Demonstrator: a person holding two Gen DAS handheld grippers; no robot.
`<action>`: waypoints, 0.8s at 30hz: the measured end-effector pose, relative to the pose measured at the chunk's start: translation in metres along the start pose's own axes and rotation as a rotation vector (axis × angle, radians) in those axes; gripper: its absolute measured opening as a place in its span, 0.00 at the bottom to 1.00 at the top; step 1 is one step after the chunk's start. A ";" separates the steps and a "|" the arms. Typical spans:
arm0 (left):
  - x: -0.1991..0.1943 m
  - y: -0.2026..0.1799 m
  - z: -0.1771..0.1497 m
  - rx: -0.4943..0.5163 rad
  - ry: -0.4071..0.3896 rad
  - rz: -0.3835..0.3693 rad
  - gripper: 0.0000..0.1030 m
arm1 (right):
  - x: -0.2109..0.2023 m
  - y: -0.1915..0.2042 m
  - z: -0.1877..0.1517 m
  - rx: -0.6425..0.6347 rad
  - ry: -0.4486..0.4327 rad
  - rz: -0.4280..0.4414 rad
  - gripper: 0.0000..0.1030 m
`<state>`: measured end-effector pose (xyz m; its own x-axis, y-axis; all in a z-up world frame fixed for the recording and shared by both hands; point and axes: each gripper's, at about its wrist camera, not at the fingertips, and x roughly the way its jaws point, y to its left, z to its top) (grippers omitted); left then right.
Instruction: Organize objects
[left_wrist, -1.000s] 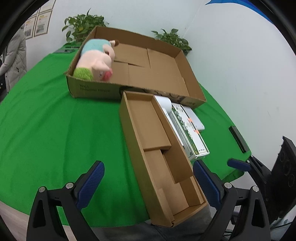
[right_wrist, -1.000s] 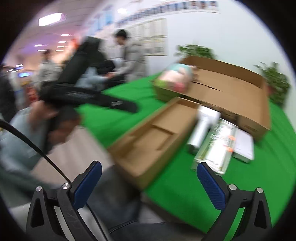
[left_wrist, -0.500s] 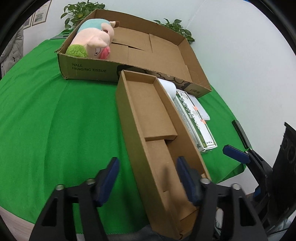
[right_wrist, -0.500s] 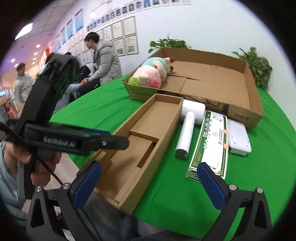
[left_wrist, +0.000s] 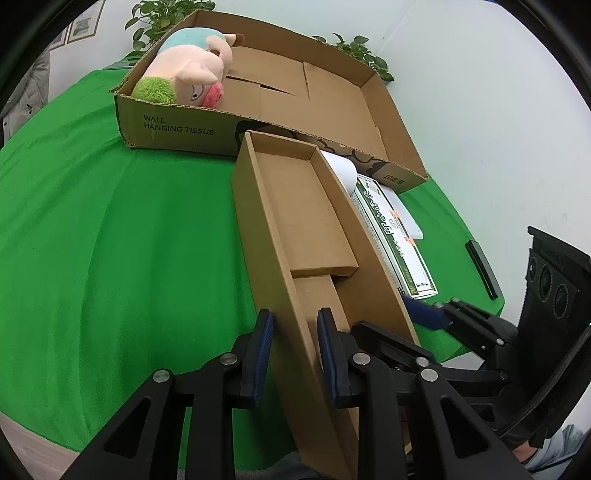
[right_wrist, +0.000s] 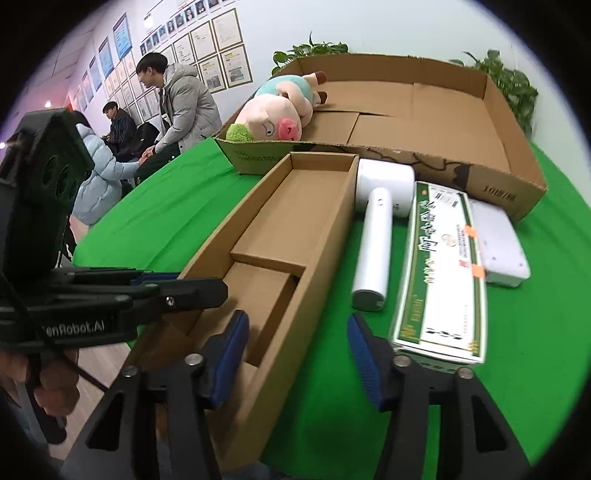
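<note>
- Left gripper (left_wrist: 293, 338): jaws closing astride the left wall of the long narrow box (left_wrist: 303, 236); contact not certain.
- Right gripper (right_wrist: 297, 343): jaws closing, right wall of the box between them, pads not touching.
- Beside it: white handheld device (right_wrist: 375, 240), green-white carton (right_wrist: 441, 269), white flat pack (right_wrist: 498, 240).
- Behind: large open carton (right_wrist: 424, 110) holding plush pig (right_wrist: 275, 114).
- Green cloth table (left_wrist: 110, 240); seated people (right_wrist: 177, 107) by wall.
</note>
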<state>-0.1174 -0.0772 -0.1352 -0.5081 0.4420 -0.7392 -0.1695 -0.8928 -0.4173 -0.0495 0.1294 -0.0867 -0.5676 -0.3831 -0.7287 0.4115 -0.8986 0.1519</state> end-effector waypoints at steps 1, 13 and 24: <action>0.000 0.000 0.000 0.000 -0.002 0.002 0.21 | 0.001 0.003 0.000 -0.003 0.005 0.009 0.34; -0.005 -0.002 -0.001 0.029 -0.022 0.026 0.19 | -0.002 0.019 -0.005 -0.037 -0.011 -0.057 0.31; -0.032 -0.013 0.005 0.066 -0.097 0.039 0.19 | -0.017 0.025 0.008 -0.056 -0.091 -0.058 0.31</action>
<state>-0.1029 -0.0805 -0.1034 -0.5944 0.3995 -0.6980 -0.2020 -0.9142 -0.3512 -0.0350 0.1123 -0.0654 -0.6528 -0.3507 -0.6715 0.4136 -0.9076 0.0720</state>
